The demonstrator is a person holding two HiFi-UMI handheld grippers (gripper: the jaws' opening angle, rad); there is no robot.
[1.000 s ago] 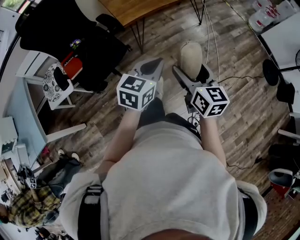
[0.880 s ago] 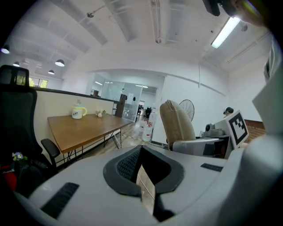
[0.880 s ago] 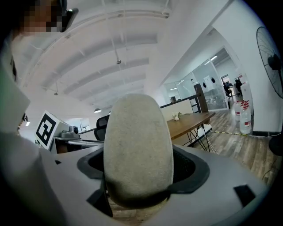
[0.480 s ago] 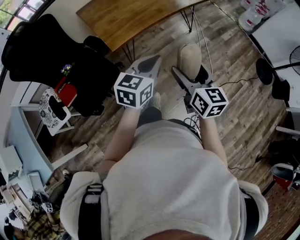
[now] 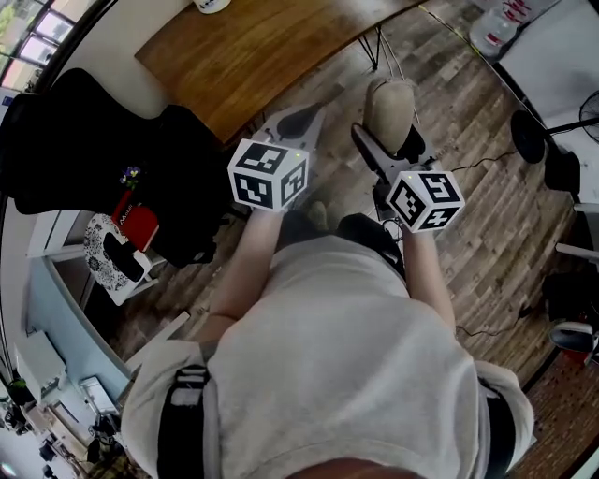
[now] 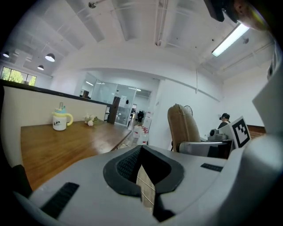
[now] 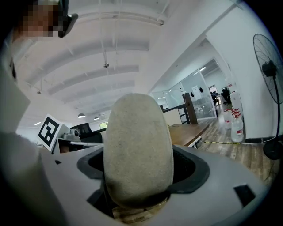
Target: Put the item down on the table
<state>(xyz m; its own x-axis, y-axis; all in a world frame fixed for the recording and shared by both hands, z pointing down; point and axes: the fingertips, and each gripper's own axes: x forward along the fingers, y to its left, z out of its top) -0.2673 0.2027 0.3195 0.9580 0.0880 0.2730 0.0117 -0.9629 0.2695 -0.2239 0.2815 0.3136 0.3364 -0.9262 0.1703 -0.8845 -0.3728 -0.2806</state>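
My right gripper [image 5: 387,142] is shut on a beige, felt-like oval item [image 5: 390,103] with a wooden base, held upright over the plank floor. In the right gripper view the item [image 7: 138,145] fills the space between the jaws of the right gripper [image 7: 139,196]. My left gripper [image 5: 301,122] is shut with nothing in it, its tip close to the near edge of the wooden table [image 5: 271,47]. In the left gripper view the left gripper [image 6: 143,178] points along the table [image 6: 57,145], which lies ahead and to the left.
A white and yellow cup [image 6: 61,120] stands far back on the table. A black office chair [image 5: 84,131] and a white stool [image 5: 117,253] are at the left. A fan base [image 5: 529,140], water bottles [image 5: 496,23] and a white table [image 5: 562,56] are at the right.
The wooden table has come further into the head view, nearer to both grippers. The grippers keep their pose, and the right one still holds the beige item.
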